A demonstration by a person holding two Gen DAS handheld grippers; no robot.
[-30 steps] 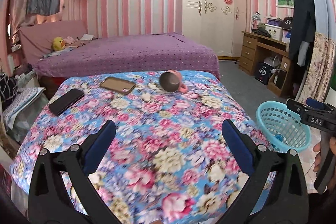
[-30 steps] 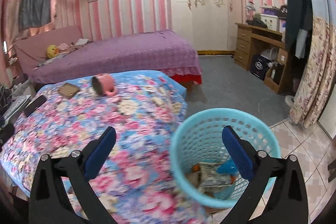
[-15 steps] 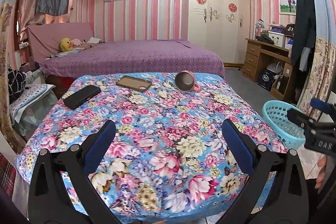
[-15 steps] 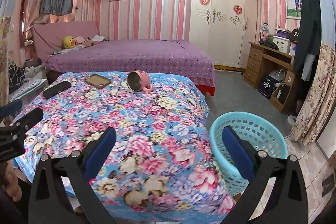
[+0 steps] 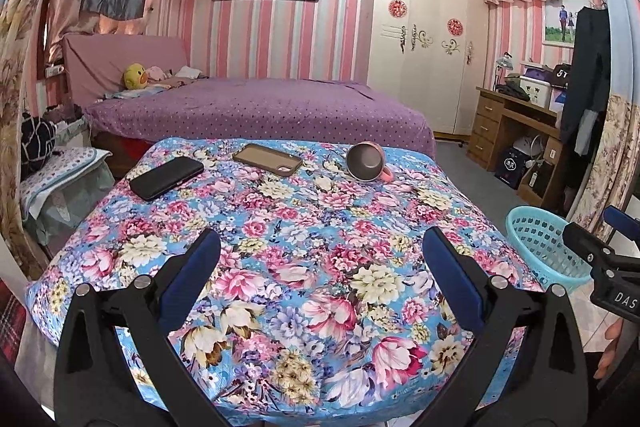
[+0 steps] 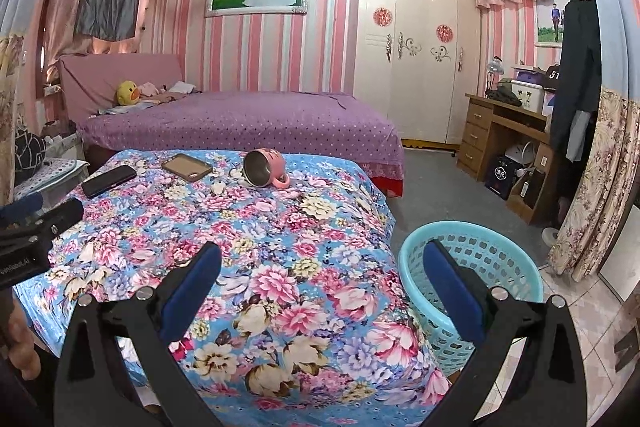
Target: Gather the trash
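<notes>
Both grippers, left (image 5: 320, 267) and right (image 6: 320, 267), have backed away from the perforated turquoise plastic basket (image 6: 500, 247), jaws wide open and empty; no trash shows on the floral-clothed table (image 5: 320, 227).

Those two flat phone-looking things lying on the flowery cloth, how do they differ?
The black phone is dark all over, while the brown phone case is tan with a darker rim. The black phone lies nearer the cloth's left edge; the brown phone case lies further in, closer to the tipped pink mug. They point in different directions. Both lie flat on the floral cloth, touched by neither claw.
</notes>
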